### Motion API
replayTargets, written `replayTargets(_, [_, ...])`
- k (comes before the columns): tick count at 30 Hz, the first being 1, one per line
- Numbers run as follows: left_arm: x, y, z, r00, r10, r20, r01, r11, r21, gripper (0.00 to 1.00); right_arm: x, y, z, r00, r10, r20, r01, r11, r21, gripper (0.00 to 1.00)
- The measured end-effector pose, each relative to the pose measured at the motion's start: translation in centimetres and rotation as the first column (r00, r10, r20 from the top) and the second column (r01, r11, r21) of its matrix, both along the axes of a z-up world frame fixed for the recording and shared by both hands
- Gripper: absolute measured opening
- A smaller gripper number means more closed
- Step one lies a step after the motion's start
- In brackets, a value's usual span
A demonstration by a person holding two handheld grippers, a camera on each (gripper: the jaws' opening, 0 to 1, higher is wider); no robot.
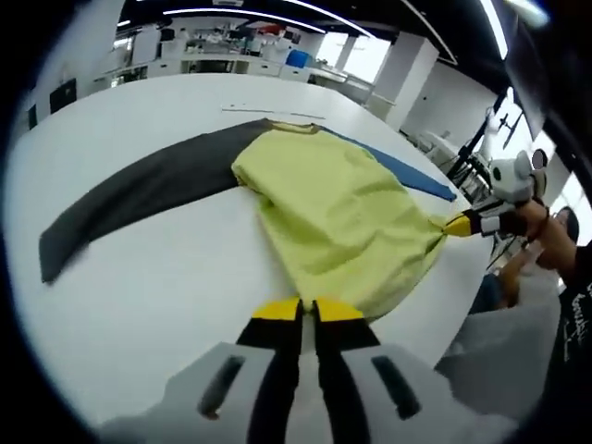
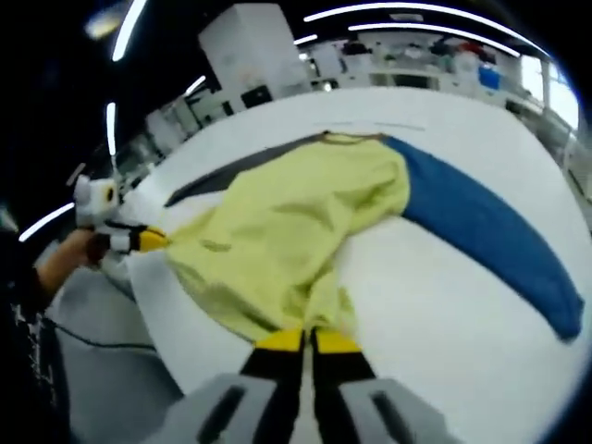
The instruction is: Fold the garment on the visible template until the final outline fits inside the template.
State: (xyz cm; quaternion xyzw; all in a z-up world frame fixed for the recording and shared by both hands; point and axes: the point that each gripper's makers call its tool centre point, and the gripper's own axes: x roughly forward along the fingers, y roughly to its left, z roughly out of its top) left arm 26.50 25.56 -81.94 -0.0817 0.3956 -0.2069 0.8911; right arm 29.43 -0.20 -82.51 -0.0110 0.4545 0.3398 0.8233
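A white table [image 1: 139,268] carries the garment [image 1: 333,217], its yellow body bunched between a dark grey sleeve [image 1: 139,190] and a blue sleeve [image 2: 490,227]. The left gripper [image 1: 308,307] and right gripper [image 2: 308,340] each pinch the yellow hem, jaws clamped together on the fabric at the near edge.

The garment [image 1: 333,217] is soft, matt, creased cloth lying on a smooth, faintly glossy white table [image 1: 148,277].
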Motion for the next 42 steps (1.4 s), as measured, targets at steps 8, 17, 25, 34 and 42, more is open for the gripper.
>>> replayTargets(8, [-0.3, 0.0, -0.1, 0.998, -0.043, 0.038, 0.041, 0.998, 0.056, 0.07, -0.2, 0.0, 0.2, 0.999, 0.034, 0.028, -0.034, 0.999, -0.008, 0.01])
replayTargets(17, [-1.0, 0.2, 0.6, 0.987, -0.133, 0.088, 0.126, 0.989, 0.080, 0.28, 0.8, -1.6, 2.8, 0.993, 0.078, 0.090, -0.080, 0.997, 0.016, 0.14])
replayTargets(25, [-1.2, 0.5, -0.1, 0.978, -0.194, 0.070, 0.187, 0.977, 0.105, 0.24, 3.5, -2.2, 3.3, 0.976, 0.133, 0.173, -0.128, 0.991, -0.038, 0.13])
replayTargets(34, [-0.6, 0.1, -0.5, 0.972, -0.219, 0.084, 0.208, 0.970, 0.122, 0.18, 5.6, -1.4, 0.9, 0.931, 0.309, 0.196, -0.283, 0.947, -0.150, 0.11])
replayTargets(42, [-0.4, -0.1, -0.9, 0.969, -0.223, 0.101, 0.212, 0.971, 0.111, 0.16, 5.2, 0.0, -0.7, 0.886, 0.431, 0.173, -0.405, 0.899, -0.165, 0.11])
